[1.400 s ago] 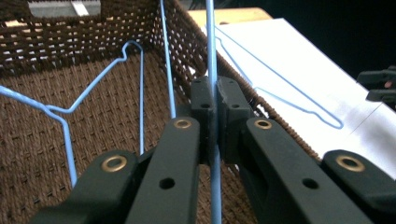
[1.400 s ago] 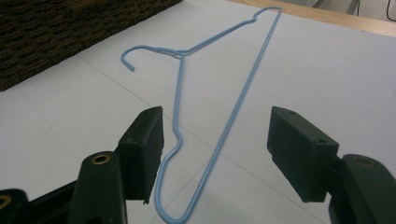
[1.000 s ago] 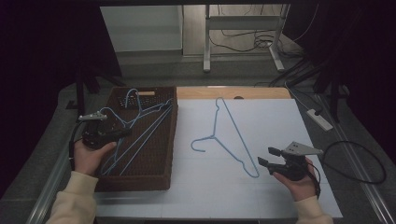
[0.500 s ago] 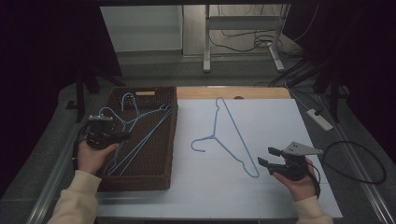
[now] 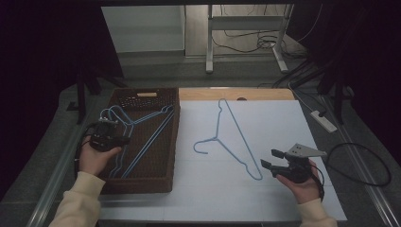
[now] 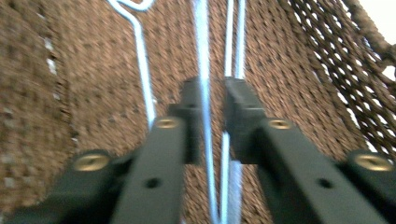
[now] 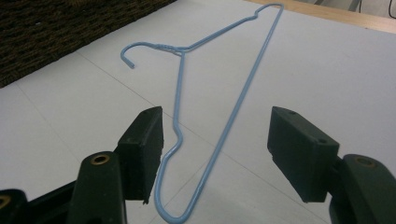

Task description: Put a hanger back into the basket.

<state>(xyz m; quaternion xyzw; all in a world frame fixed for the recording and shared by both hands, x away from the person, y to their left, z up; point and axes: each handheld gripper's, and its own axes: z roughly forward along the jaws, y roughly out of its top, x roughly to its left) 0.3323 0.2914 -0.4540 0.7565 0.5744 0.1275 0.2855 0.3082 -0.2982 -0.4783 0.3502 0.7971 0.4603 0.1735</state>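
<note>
A blue wire hanger (image 6: 204,70) lies in the brown basket (image 5: 156,170) with its wire running between the jaws of the left tongs (image 6: 212,100), which have just been opening and stand slightly apart. The risk I see: neighbouring hangers (image 6: 236,42) just beside could snag and lift along. The right tongs (image 7: 215,154) hang spread over the lone hanger (image 7: 219,93) on the white sheet (image 7: 327,70).

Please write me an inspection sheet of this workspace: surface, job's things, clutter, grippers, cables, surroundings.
Surface: white sheet on a table.
Job's things: blue hangers in brown woven basket; one blue hanger lies on the sheet.
Clutter: nothing seen.
Grippers: left gripper jaws have just been opening, a hanger wire between them; right gripper open over the single hanger's end.
Cables: black loop beside the sheet.
Surroundings: power strip, dark floor, metal stand.
</note>
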